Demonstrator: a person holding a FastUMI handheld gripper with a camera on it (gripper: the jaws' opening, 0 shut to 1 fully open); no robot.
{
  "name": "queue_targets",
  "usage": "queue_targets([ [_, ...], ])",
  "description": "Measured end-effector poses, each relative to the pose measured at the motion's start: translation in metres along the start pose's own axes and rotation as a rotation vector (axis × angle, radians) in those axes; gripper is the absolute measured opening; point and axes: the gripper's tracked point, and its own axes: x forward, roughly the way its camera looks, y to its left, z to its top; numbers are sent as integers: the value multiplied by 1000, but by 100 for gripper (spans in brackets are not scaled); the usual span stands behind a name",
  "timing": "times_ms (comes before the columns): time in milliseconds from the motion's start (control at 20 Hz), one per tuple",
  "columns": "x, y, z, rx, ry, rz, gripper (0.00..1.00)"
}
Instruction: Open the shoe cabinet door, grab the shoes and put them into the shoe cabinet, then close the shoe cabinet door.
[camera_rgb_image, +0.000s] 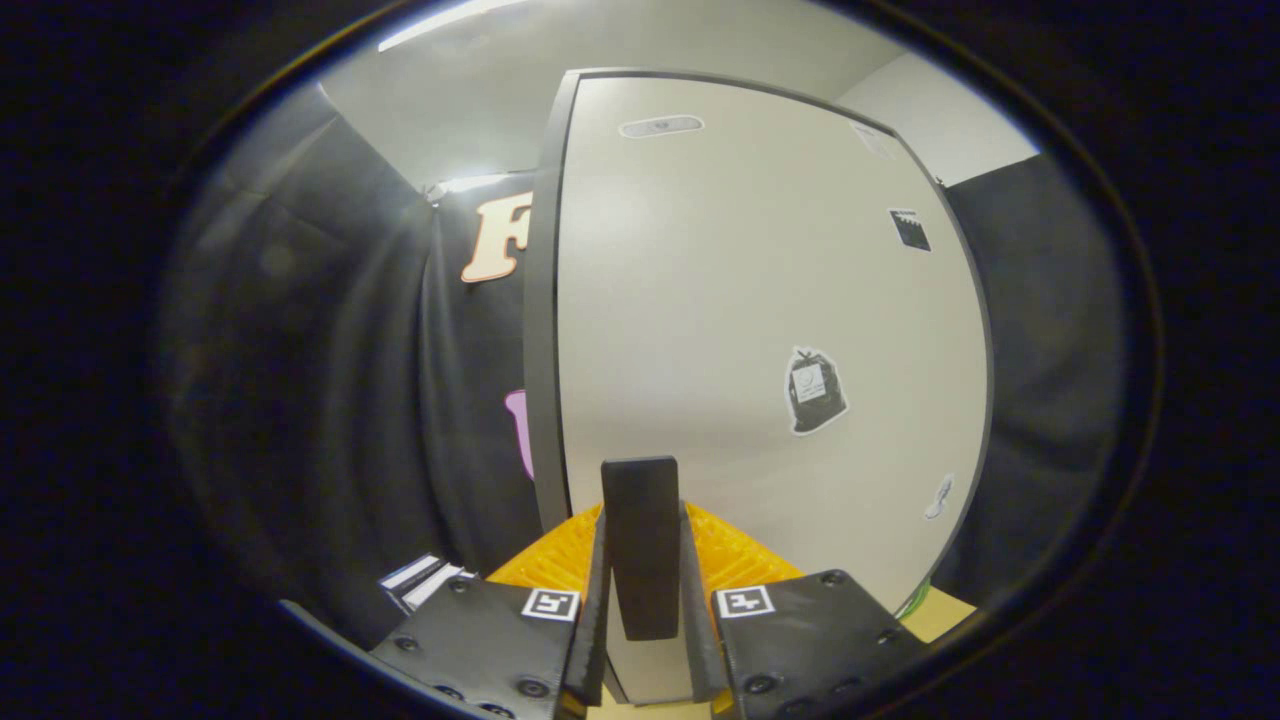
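Shoe cabinet door (760, 330), gripper view: a flat, smooth, pale panel with a dark edge band fills the space just ahead of the fingers, standing upright. A dark, slim, rectangular handle (640, 545) sits near the door's lower edge. The gripper (642, 600) has its fingers drawn in against the two sides of this handle, pinching it. The door face carries a sticker (816, 391) shaped like a dark bag and smaller marks toward its far edge. Whether the door is ajar or flush with the cabinet cannot be told. To move the door well, the grip probably needs to stay square on the handle and follow the hinge arc, since a smooth, narrow bar can slip under a sideways pull.
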Motion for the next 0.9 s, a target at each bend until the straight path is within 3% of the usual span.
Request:
queue_targets([
  [100, 0, 0, 0, -22, 1, -15, 28],
  [400, -4, -2, -1, 16, 21, 14, 28],
  [900, -66, -21, 0, 49, 66, 165, 28],
])
